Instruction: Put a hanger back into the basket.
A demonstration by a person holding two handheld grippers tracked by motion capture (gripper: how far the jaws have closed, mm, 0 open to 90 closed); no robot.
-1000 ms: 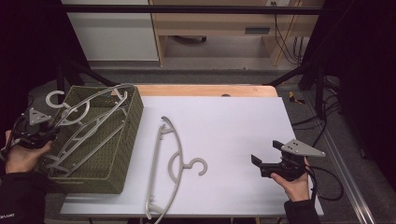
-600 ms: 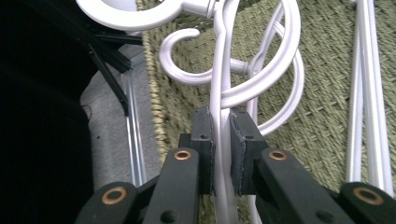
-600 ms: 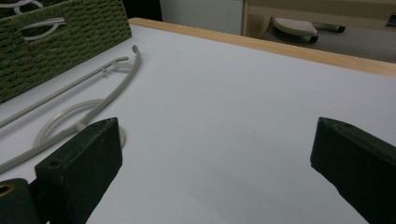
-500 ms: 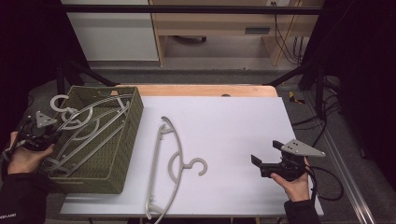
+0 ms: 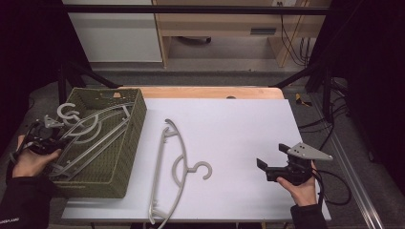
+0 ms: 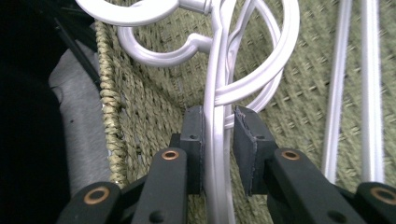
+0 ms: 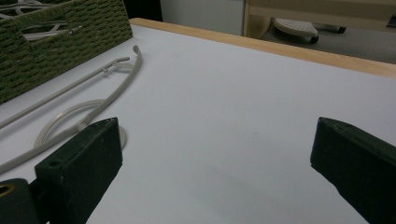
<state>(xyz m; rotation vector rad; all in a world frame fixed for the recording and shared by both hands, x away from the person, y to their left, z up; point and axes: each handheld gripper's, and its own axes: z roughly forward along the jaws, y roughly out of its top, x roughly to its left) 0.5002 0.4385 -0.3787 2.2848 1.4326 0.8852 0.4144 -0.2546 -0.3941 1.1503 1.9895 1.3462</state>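
Two grippers in play, one per hand. Left gripper (image 5: 42, 138) sits at the near-left rim of the woven green basket (image 5: 129, 143), jaws around the arm of a grey hanger (image 5: 83, 131) that lies in the basket w/ at least one more hanger. In the left gripper view (image 6: 218, 151) the hanger's rail (image 6: 215, 140) runs up between the two black pads; left pad looks to be against it, right pad stands a sliver off, so the jaws are narrow but not clamping. They've just been opening a bit, w/ the hanger between them. Hooks of the stacked hangers curl above the pads, against the basket's inner wall; two more straight bars run up on the right of that view. Right gripper (image 5: 274, 167) hovers low over the white table top (image 5: 239, 124) near its front-right corner, held in the person's right hand (image 5: 301, 188), jaws spread wide w/ nothing between them; right gripper view (image 7: 217, 158) shows bare white surface in the gap. A third hanger (image 5: 174, 167) lies flat on the table just right of the basket, hook pointing toward the right gripper, well apart from it. Basket sits on the table's left side.
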